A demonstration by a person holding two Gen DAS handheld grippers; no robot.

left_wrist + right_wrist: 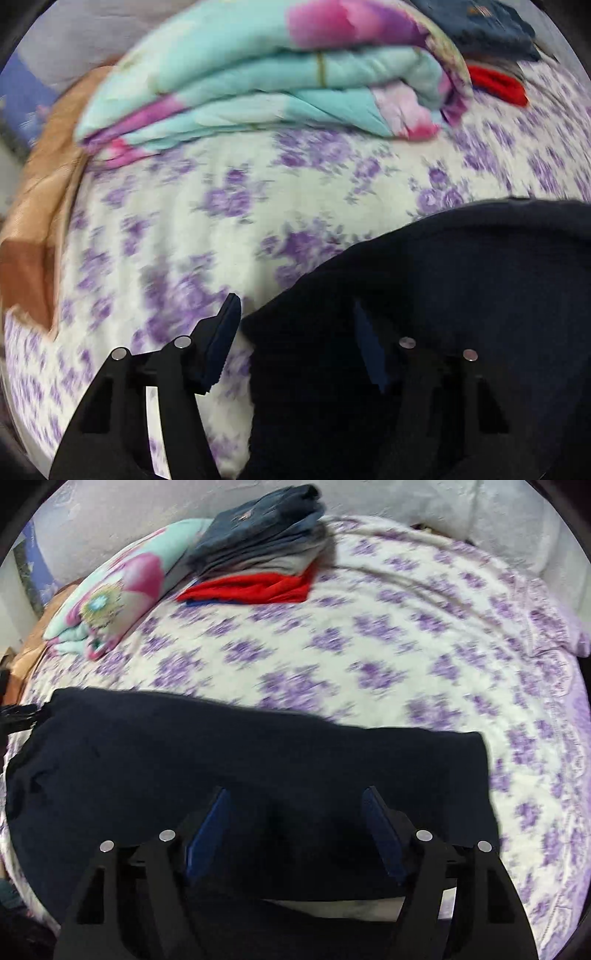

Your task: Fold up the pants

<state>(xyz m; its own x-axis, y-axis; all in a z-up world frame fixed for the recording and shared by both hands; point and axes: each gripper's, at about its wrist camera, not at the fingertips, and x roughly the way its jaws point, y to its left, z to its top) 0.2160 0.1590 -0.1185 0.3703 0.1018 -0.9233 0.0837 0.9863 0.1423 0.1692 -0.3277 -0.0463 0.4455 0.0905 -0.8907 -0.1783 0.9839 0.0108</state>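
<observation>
We see both grippers, left gripper (295,332) and right gripper (297,819), spread wide over dark pants (240,753) (folds unreadable, bedsheet (406,646) blurred).

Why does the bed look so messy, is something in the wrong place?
Nothing looks wrong. The dark pants lie flat on the flowery bedsheet, under both open tongs. The folded clothes pile and the quilt sit neatly behind. The fuzziness is only camera blur.

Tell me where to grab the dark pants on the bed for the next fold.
Likely the right-hand end of the dark pants: that edge lies flat and square on the bedsheet. The open right gripper could slide one finger underneath from the right and pinch.
</observation>
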